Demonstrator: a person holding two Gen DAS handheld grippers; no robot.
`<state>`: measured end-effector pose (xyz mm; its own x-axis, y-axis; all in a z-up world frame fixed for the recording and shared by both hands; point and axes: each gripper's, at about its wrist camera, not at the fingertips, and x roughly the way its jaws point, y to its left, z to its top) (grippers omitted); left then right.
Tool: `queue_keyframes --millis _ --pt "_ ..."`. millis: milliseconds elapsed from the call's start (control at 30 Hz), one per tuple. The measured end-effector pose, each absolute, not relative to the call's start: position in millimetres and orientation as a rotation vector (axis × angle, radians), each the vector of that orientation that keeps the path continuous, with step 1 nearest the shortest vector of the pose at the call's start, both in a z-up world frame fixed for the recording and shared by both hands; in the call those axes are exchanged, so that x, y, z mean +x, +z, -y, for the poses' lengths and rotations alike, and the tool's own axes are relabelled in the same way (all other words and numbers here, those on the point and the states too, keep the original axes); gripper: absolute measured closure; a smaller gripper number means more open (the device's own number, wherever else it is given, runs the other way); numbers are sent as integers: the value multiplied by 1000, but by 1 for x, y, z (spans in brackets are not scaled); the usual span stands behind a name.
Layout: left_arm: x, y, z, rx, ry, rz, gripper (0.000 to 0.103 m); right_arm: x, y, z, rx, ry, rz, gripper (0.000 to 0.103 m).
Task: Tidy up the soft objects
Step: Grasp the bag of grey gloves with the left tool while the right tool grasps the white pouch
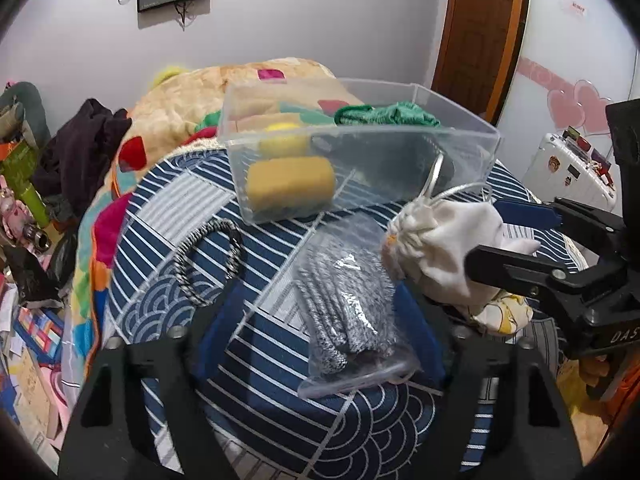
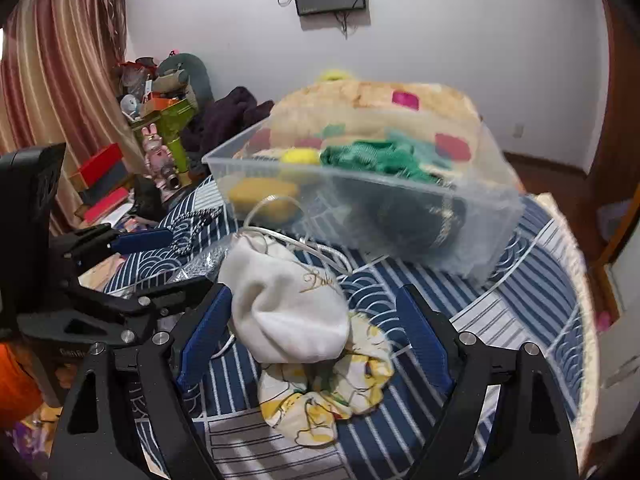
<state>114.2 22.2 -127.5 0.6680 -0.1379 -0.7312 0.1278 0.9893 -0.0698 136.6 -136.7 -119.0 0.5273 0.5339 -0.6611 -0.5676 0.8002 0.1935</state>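
A clear plastic bin (image 1: 460,136) (image 2: 500,208) on the blue striped bedcover holds a yellow sponge (image 1: 290,184), a yellow ball (image 1: 282,142) and a green cloth (image 1: 384,114). My left gripper (image 1: 320,320) is open around a plastic bag of grey gloves (image 1: 344,312). A striped hair tie (image 1: 208,260) lies left of the bag. My right gripper (image 2: 316,332) (image 1: 500,236) is open, its fingers either side of a white drawstring pouch (image 2: 288,312) (image 1: 440,240). The pouch rests on a yellow floral scrunchie (image 2: 332,392).
A beige patterned blanket (image 1: 192,92) is heaped behind the bin. Dark clothes (image 1: 80,152) and clutter of toys and boxes (image 2: 160,136) lie at the left. A white suitcase (image 1: 560,172) and a wooden door (image 1: 480,32) are at the right.
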Motion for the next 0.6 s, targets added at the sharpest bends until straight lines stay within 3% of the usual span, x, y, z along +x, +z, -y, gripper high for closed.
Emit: queue_keyframes --millis 100,267,333,500,600 --pt "118 -135 -22 -45 -173 -850 47 138 -125 136 -32 679 -793 29" --pt "119 -139 -23 -94 -205 -860 57 137 -132 134 -30 716 -828 50" --pt "118 -139 -25 -105 -208 -856 61 137 -136 132 -22 731 -846 64" --pt "114 -133 -27 -104 -209 -842 72 134 -129 139 13 746 -820 81" --pt "112 -127 -31 -114 -208 -831 74 131 -118 145 28 748 -785 84"
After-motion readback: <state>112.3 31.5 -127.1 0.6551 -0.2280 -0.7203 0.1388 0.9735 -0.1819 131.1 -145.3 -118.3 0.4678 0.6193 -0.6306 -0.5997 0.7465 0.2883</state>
